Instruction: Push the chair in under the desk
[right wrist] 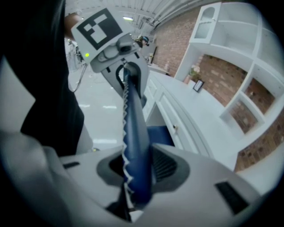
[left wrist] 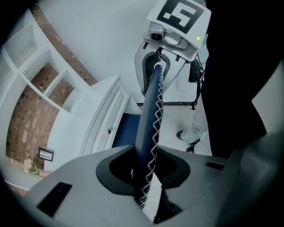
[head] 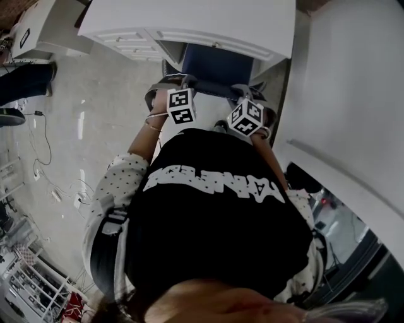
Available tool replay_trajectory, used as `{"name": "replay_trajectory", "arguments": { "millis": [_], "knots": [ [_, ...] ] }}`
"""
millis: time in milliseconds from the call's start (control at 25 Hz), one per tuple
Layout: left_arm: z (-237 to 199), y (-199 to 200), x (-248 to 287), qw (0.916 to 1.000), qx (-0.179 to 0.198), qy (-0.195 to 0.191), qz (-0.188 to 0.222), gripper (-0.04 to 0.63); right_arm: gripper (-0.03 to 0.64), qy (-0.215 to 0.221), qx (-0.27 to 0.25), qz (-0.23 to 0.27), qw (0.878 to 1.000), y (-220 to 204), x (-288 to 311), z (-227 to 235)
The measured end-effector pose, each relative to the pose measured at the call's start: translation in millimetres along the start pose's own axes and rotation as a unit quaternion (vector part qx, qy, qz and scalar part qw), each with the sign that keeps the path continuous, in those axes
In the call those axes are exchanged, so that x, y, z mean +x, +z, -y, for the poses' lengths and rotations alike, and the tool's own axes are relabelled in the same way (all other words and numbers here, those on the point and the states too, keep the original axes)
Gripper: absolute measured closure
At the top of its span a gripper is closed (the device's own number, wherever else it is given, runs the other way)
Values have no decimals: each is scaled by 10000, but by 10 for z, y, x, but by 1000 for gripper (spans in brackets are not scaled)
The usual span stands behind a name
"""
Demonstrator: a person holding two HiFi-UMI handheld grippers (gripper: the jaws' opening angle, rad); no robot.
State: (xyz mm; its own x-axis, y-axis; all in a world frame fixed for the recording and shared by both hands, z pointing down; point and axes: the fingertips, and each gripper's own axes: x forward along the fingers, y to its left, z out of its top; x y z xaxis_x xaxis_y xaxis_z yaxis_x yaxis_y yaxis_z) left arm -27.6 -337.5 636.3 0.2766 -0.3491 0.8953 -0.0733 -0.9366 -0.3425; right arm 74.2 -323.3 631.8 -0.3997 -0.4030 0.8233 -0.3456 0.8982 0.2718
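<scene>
The left tongs (left wrist: 144, 168) are clamping the stitched top edge of the blue chair (left wrist: 148, 111). The right tongs (right wrist: 135, 173) are gripping that same edge further along, each pair facing the other down the rim. Ahead of both tongs and below them, the chair's seat is sitting partly under the white counter (head: 189, 19), whose drawers (head: 132, 44) are lying just beyond.

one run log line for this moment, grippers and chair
left gripper: shut on blue chair back with white zigzag stitching | right gripper: shut on same back | blue seat: partly under white desk
</scene>
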Motion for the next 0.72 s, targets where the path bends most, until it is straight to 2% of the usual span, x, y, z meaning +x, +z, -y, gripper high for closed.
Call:
{"name": "replay_trajectory", "arguments": {
  "millis": [320,720],
  "knots": [
    [-167,-75,19,9999,37,78,-90,469,494,-43,-20,77,10000,98,73,88],
    [-281,-73,39,9998,164,-102,47,469,494,-49,212,-164,9996,136,117,190]
  ]
}}
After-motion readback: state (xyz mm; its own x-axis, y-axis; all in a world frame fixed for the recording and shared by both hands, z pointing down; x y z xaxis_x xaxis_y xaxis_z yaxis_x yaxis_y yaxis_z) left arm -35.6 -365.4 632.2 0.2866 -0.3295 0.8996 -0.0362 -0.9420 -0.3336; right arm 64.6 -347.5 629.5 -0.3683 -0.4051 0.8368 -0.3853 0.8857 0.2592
